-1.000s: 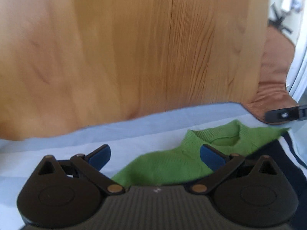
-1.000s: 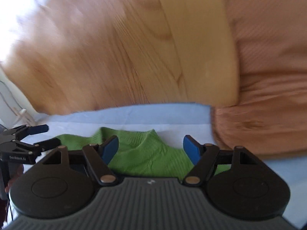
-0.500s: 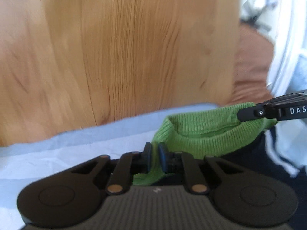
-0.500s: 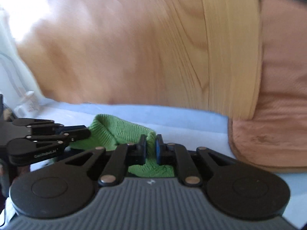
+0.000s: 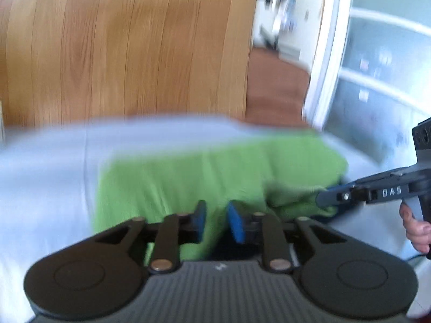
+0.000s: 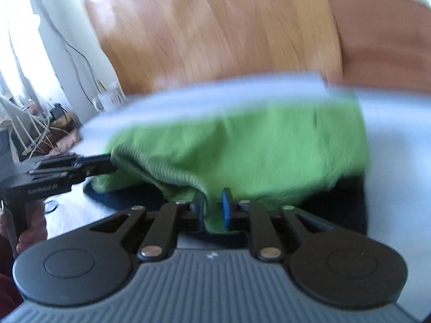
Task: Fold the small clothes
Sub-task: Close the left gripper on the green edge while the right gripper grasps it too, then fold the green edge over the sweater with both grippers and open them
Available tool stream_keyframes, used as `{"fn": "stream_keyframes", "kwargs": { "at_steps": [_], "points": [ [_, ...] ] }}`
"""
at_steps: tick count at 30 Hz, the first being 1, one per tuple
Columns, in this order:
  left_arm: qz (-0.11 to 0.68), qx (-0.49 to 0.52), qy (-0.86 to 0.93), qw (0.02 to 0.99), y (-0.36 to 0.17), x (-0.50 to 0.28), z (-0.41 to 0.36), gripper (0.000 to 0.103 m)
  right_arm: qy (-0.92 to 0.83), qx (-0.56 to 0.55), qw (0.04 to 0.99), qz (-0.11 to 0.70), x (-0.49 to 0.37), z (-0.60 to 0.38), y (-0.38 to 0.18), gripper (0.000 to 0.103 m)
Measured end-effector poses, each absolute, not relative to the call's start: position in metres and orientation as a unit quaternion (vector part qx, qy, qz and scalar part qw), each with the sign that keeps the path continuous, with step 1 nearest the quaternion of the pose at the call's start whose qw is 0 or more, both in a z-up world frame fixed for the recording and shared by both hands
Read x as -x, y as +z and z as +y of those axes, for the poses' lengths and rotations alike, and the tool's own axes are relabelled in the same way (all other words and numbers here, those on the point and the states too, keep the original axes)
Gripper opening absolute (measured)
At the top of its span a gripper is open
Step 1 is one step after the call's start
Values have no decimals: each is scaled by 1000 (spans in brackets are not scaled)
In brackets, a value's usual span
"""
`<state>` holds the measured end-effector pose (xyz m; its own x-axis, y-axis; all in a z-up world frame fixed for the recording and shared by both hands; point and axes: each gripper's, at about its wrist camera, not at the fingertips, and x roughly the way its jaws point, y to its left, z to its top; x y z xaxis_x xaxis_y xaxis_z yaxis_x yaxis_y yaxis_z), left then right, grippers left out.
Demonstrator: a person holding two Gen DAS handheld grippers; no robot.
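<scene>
Surroundings: we see a pale blue sheet (image 5: 48,167) under everything, wooden floor (image 5: 134,48) beyond it, a brown cushion (image 6: 382,40) at the sheet's far right, and a white shelf unit (image 5: 377,67) to the right in the left wrist view. Cables and clutter sit by the wall at the left of the right wrist view.
In the way: a dark garment (image 6: 339,204) lies under the green one, showing at its near edge.
Green sweater (image 5: 215,172): spread on the sheet, its long axis running left to right across both views, ribbed collar edge (image 6: 172,172) toward us. Blur hides finer detail.
Left gripper (image 5: 216,223): we see its jaws narrow, just opened a little, with green cloth between the blue pads; whether they still pinch it we cannot tell.
Right gripper (image 6: 212,212): narrow too, just eased open, near hem of the sweater between its pads; grip unclear.
Relative place: the sweater stretches away from both grippers, which sit at its near edge.
</scene>
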<state>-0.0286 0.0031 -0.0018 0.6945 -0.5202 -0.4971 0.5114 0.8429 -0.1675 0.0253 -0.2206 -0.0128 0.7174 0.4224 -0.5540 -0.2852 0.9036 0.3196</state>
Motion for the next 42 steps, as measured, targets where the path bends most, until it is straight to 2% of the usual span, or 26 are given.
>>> {"fn": "stream_keyframes", "kwargs": {
  "at_steps": [2,3,4,5,6,7,8,9,10,12,14,15,16,17,19,23,25,28,29,30,31,32,33,35,39,42],
  "points": [
    [293,34,-284,913,-8,36,13,36,194,-157,912,327,-14,-235,-22,27],
    [293,50,-286,911,-5,37,22,42,192,-175,911,321,-8,-242,-16,33],
    [287,70,-283,913,3,38,31,55,185,-187,917,301,-3,-251,-8,35],
    [276,86,-275,917,11,37,40,66,175,-193,925,276,1,-259,1,44],
    [265,104,-263,922,17,33,49,73,160,-198,934,251,4,-267,11,52],
    [257,122,-249,926,22,27,56,88,141,-203,941,230,5,-275,19,56],
    [253,142,-228,930,26,20,63,97,116,-206,948,213,2,-283,24,65],
    [254,158,-207,932,27,11,67,97,89,-208,953,199,-2,-289,28,71],
    [262,172,-188,931,26,0,71,97,64,-212,957,190,-9,-296,27,73],
    [289,195,-162,923,20,-21,72,96,29,-223,955,194,-27,-306,20,73],
    [308,210,-151,916,13,-40,68,89,18,-233,949,210,-49,-309,8,73],
    [314,208,-146,915,10,-46,62,84,21,-233,947,220,-57,-308,3,62],
    [318,203,-144,915,10,-51,56,64,33,-229,943,238,-64,-305,-2,45],
    [321,195,-143,916,10,-52,52,39,44,-225,939,256,-70,-299,-3,12],
    [330,177,-121,919,12,-60,44,19,53,-218,939,260,-63,-286,1,11],
    [335,198,-123,913,8,-57,63,18,93,-214,949,210,-15,-277,34,10],
    [339,195,-121,912,0,-56,64,19,82,-203,953,207,-3,-282,29,11],
    [330,169,-113,922,-5,-52,55,26,27,-188,940,283,-20,-289,-16,13],
    [327,156,-109,926,-4,-49,52,32,19,-191,932,308,-28,-292,-30,13],
    [324,145,-102,929,-2,-44,51,38,22,-210,933,291,-26,-295,-33,18],
    [317,136,-91,934,2,-38,52,52,25,-218,931,290,-24,-297,-29,20],
    [305,136,-84,939,6,-32,55,54,27,-220,933,282,-22,-299,-22,26],
    [291,139,-81,943,12,-26,59,54,27,-222,939,261,-18,-302,-15,43],
    [257,153,-82,951,25,-14,65,55,10,-226,949,219,-7,-307,-2,61],
    [208,162,-117,958,45,-6,54,64,-6,-251,950,188,-1,-313,6,61],
    [200,143,-166,955,46,-13,29,82,-8,-283,938,199,-5,-315,-7,61]
  ]
}}
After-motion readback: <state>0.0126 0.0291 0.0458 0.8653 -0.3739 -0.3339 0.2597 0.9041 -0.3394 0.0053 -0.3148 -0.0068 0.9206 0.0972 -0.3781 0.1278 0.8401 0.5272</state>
